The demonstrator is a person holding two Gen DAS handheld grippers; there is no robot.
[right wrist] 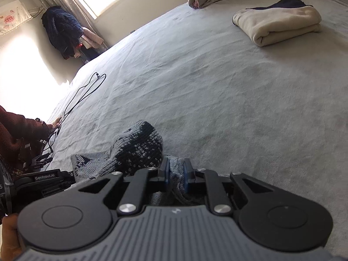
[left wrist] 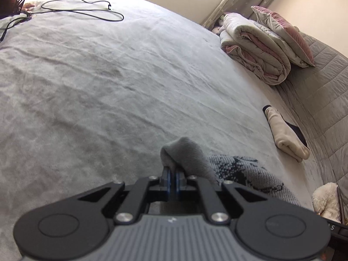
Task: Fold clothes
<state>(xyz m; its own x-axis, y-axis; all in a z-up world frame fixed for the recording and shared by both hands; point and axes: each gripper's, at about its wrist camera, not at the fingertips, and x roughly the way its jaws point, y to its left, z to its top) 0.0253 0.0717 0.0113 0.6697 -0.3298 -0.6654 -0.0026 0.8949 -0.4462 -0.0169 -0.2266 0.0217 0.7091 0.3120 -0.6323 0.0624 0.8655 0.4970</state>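
A wide stretch of bare bed sheet fills the middle of the left view, open to passage. Obstacles ring it: a looped cable at upper left, a rolled quilt at upper right, a folded cream garment at right.

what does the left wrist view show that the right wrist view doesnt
Only the left wrist view: the left gripper shut on plain grey fabric, a pink and grey pillow, and a white fluffy thing at the bed's edge.

Only the right wrist view: the right gripper shut on the knit garment, dark clothes hanging by the window, and a sleeve.

Both: the bed, the black cable, the folded cream garment and the folded quilt.
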